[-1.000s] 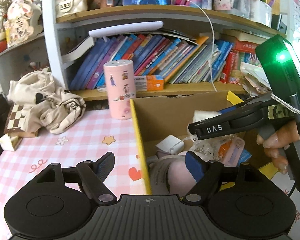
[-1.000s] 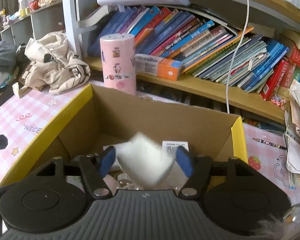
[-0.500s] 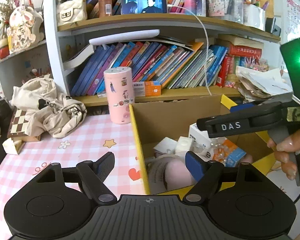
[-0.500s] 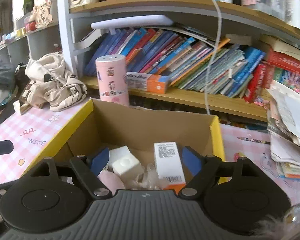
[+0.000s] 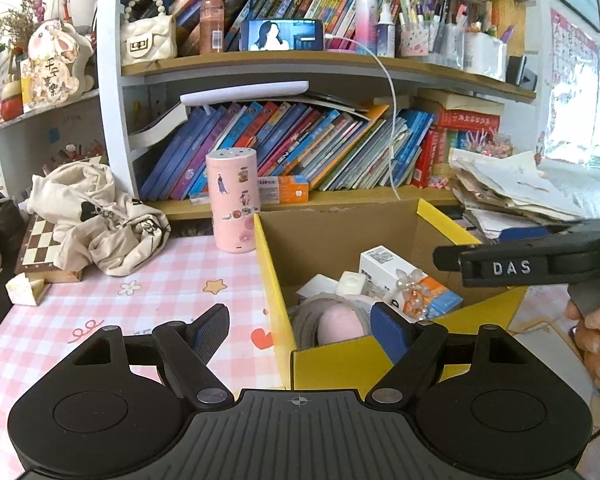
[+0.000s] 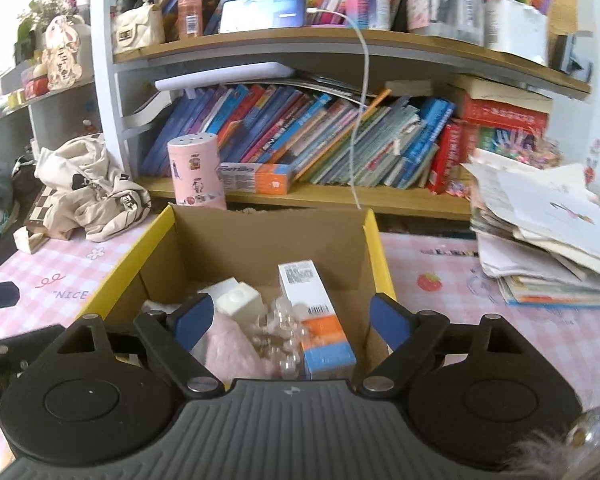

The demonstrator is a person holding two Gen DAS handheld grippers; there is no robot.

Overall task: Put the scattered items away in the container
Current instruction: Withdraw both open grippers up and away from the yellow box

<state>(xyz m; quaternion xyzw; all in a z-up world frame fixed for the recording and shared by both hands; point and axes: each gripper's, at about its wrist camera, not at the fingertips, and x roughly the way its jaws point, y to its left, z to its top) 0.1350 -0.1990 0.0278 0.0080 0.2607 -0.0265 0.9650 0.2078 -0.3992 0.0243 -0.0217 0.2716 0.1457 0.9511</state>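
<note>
The right gripper [image 6: 288, 318] hangs over the box [image 6: 260, 236], its jaws wide and empty after just opening. The white cube [image 6: 236, 302] lies in the box beside a pink plush [image 6: 232, 348], clear beads [image 6: 284, 332] and a carton [image 6: 316, 312]. The left gripper [image 5: 298, 326] is wide too, empty, above the box's near corner

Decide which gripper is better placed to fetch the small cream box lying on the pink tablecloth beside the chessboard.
Left, probably. The small cream box lies at the table's left edge, and the left gripper hangs empty with open jaws over the tablecloth on that side. The right gripper is over the cardboard box.
</note>
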